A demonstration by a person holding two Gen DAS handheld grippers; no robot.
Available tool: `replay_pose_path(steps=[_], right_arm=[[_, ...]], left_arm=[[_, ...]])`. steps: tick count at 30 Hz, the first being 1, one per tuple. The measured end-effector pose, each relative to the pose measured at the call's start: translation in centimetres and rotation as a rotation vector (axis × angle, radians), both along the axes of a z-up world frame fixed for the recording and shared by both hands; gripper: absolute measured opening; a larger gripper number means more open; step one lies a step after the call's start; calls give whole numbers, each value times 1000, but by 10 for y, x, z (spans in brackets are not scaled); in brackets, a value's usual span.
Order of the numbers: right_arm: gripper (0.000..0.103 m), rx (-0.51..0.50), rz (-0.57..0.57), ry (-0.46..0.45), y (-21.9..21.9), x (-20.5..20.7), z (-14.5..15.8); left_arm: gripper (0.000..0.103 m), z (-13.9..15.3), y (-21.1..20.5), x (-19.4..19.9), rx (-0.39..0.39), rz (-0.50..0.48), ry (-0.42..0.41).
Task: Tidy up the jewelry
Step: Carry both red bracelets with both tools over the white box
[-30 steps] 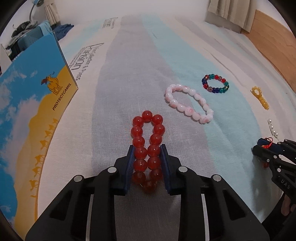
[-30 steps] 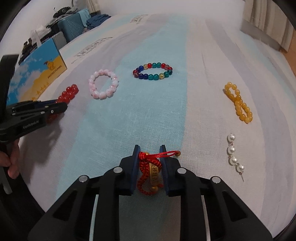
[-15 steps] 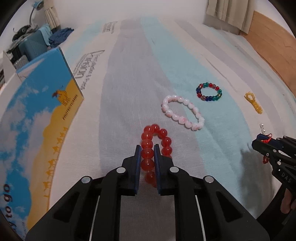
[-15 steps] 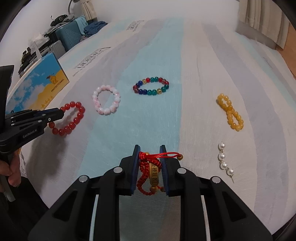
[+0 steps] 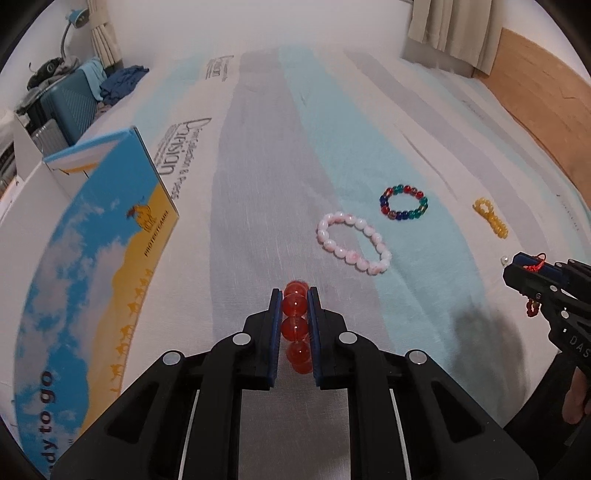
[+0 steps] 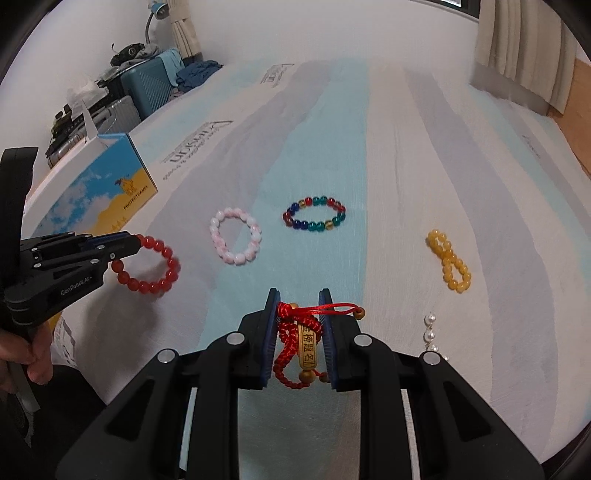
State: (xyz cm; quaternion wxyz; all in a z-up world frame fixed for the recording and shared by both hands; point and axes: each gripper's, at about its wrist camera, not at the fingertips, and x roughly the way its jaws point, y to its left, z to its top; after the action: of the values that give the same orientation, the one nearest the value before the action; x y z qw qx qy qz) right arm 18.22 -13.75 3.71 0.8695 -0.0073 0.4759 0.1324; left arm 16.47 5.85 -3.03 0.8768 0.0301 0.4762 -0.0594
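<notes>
Striped bedding in pale blue, grey and white is covering the bed (image 6: 369, 147), with suitcases (image 6: 147, 88) and a lamp (image 6: 159, 11) standing against the far wall and a curtain (image 6: 517, 48) hanging at the right; a printed box (image 5: 92, 258) is sitting at the bed's left edge.

A second ago the red bracelet (image 6: 155, 267) was lying flat on the sheet with the left tool (image 5: 294, 295) straddling both strands; now the left tool is clenching one strand and the loop is dangling clear of the bed, as the right view is showing; that is suggesting the pick is done and the carry, probably toward the box, is beginning.

The right tool (image 6: 300, 317) is gripping the red cord charm (image 6: 306, 343), much as before, with its loop spilling over one side and the piece hanging above the sheet.

Left lying on the bed are the pink bracelet (image 6: 236, 240), the multicolour bracelet (image 6: 314, 214), the yellow bracelet (image 6: 448, 266) and a short string of pearls (image 6: 430, 332), all well apart from each other; most of the sorting is seemingly waiting.
</notes>
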Motion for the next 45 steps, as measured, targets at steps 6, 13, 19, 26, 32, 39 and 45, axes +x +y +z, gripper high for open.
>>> replay_pose_path(steps=[6, 13, 19, 26, 32, 39, 45], right_arm=[[20, 4, -8, -21, 2, -1, 14], [20, 12, 2, -53, 15, 2, 37], [20, 15, 25, -89, 35, 6, 63], [20, 19, 64, -128, 66, 9, 94], [20, 24, 118, -168, 103, 8, 123], [20, 32, 189, -200, 155, 3, 150], [20, 33, 282, -223, 213, -4, 169]], left_arm=[[12, 17, 4, -3, -4, 7, -14], [12, 46, 13, -6, -14, 17, -42], [12, 73, 25, -10, -11, 31, -68], [12, 110, 49, -18, -5, 57, -110], [12, 138, 79, -28, 6, 96, -145], [13, 163, 119, -42, 7, 147, -171], [13, 178, 156, -56, 16, 198, -181]])
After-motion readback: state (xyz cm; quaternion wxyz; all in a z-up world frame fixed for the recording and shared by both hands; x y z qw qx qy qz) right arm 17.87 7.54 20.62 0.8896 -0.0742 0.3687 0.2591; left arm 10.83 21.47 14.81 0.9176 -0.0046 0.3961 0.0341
